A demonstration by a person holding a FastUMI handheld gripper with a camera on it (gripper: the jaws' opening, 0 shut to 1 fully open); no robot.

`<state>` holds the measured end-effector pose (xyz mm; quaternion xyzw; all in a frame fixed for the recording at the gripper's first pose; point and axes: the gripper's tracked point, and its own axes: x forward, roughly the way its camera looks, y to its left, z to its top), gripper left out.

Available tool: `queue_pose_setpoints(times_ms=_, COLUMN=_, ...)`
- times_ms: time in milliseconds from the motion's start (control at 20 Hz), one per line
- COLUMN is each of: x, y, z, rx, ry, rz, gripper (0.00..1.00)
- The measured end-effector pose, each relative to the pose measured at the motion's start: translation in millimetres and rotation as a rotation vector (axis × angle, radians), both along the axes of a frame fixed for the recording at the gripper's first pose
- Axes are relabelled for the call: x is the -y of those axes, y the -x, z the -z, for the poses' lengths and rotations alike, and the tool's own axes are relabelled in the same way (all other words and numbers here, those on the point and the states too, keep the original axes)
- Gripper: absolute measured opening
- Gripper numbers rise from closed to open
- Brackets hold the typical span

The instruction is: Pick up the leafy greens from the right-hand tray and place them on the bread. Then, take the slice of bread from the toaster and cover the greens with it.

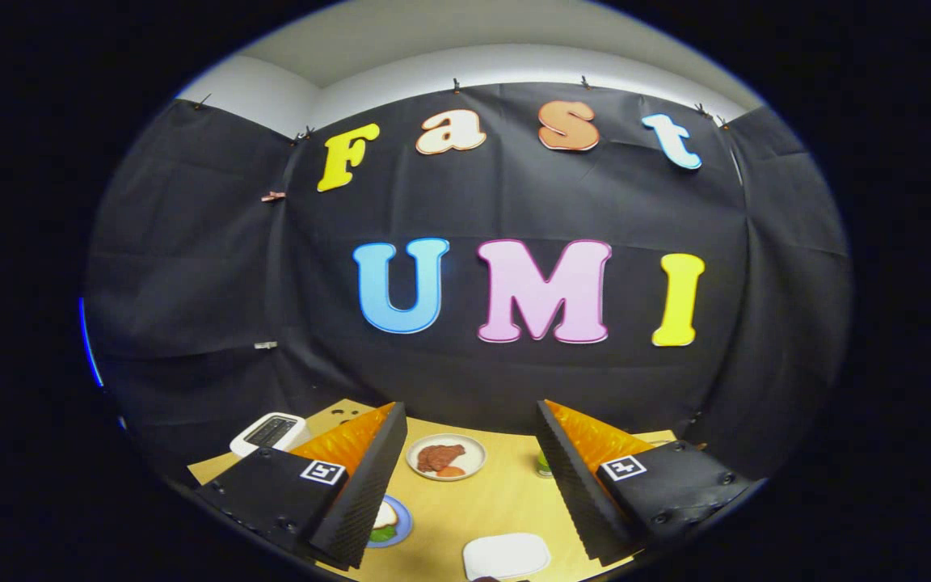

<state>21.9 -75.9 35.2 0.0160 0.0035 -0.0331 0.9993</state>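
Orange-backed fingers of the gripper (469, 453) stand wide apart, holding nothing, above the wooden table (498, 501). By the left finger a blue plate (397, 521) carries bread (385, 514) with leafy greens (382, 533) (partly hidden). The white toaster (269, 433) sits beyond it.

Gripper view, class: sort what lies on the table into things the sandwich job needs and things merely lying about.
Needed for the job:
toaster
blue plate holding bread and greens
open gripper, holding nothing

Just lying about:
white plate with brown food
white dish
green item, mostly hidden by a finger, unclear
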Motion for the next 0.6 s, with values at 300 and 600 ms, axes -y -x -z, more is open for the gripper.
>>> queue_pose_setpoints(times_ms=300, x=24.9, y=29.0, z=23.4, rx=-0.071, ry=-0.031, rz=0.120, gripper=0.99)
queue_pose_setpoints(times_ms=600, x=15.7, y=24.7, z=38.0, rx=-0.120, ry=-0.029, rz=0.126, gripper=0.99)
